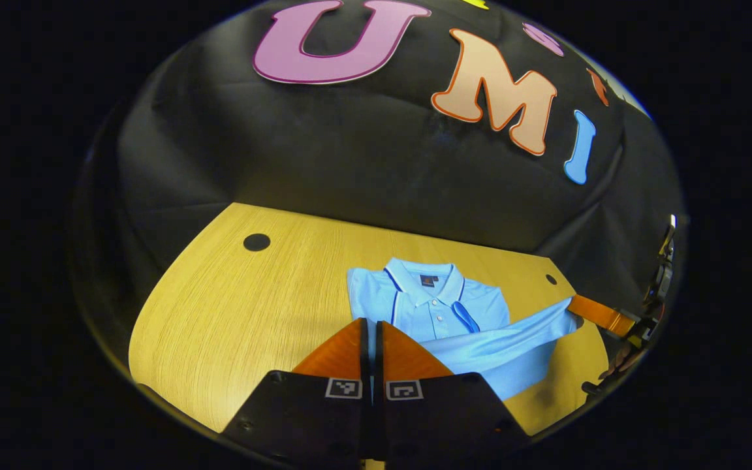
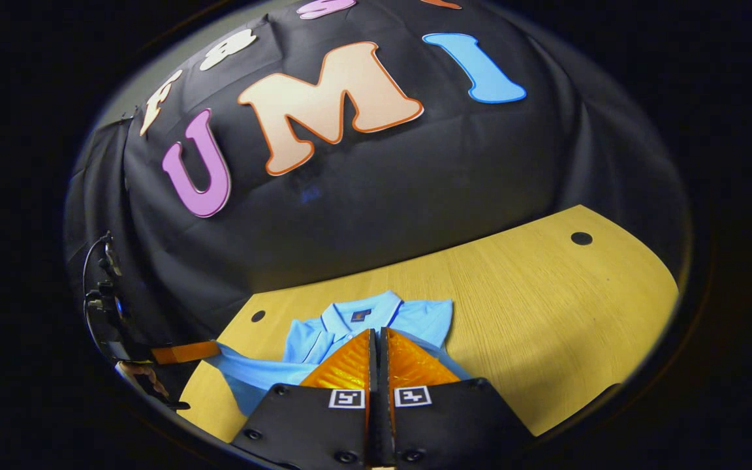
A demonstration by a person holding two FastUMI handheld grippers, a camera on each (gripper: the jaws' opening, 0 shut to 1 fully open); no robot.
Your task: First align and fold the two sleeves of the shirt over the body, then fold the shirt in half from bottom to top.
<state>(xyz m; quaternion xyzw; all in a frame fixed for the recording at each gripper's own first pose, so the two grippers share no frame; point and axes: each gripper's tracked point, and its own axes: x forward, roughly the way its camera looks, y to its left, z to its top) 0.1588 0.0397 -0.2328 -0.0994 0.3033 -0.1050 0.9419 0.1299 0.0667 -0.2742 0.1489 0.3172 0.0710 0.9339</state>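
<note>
In the left gripper view, the left hand-held gripper (image 1: 371, 329) sits nearest, its two fingers pressed together with only a thin slit between them, their tips low over the near edge of the shirt (image 1: 441, 313); whether any cloth is pinched between them cannot be told from here. Just beyond lies the light blue polo shirt, on the wooden counter (image 1: 232, 313), collar away from the camera and placket buttons facing up, its body already narrowed by folds. From its lower part a band of blue fabric is drawn taut toward the right edge of the view, where the right hand-held gripper (image 1: 575, 307) clamps the cloth's end, a person's hand (image 1: 621, 362) behind it. Farther back, the counter shows a dark round hole (image 1: 256, 242) near its far left corner. In the right gripper view, the right hand-held gripper (image 2: 376, 339) likewise has its fingers closed to a narrow slit, tips over the shirt (image 2: 376, 316) just below the collar. Beyond them the collar and shoulders lie flat on the counter (image 2: 546, 313). To the left, a stretch of blue fabric runs out to the left hand-held gripper (image 2: 209, 350), which grips its end above the counter's edge, with a hand (image 2: 144, 378) behind it.
</note>
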